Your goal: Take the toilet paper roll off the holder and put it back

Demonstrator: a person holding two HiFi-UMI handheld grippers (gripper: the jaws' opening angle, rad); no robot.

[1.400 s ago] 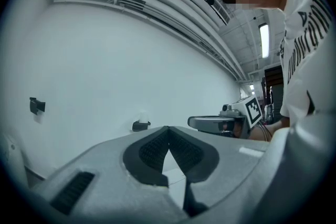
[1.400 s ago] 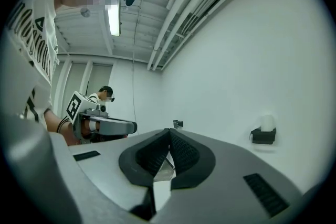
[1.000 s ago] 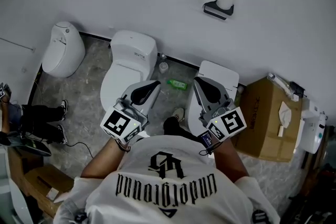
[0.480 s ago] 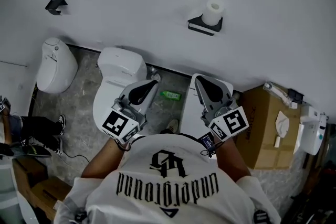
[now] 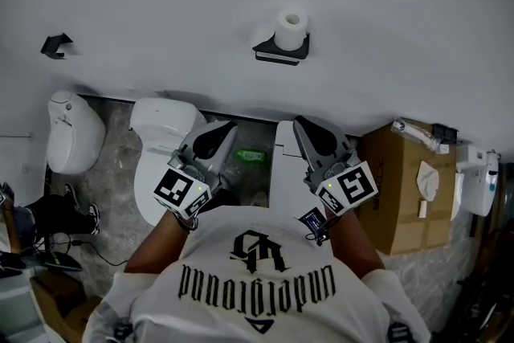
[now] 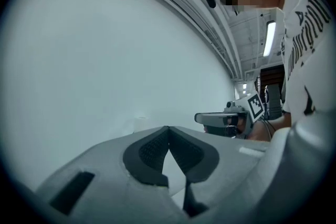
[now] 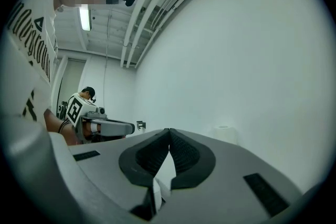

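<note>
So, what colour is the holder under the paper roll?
The holder is black; the head view shows it best.

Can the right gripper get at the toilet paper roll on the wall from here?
Probably yes: nothing stands between the right gripper and the toilet paper roll, upright on its wall holder. The jaws are shut and short of it, so they must open first.

Right tool, jaws together and empty, before white wall, toilet paper roll beyond
</note>
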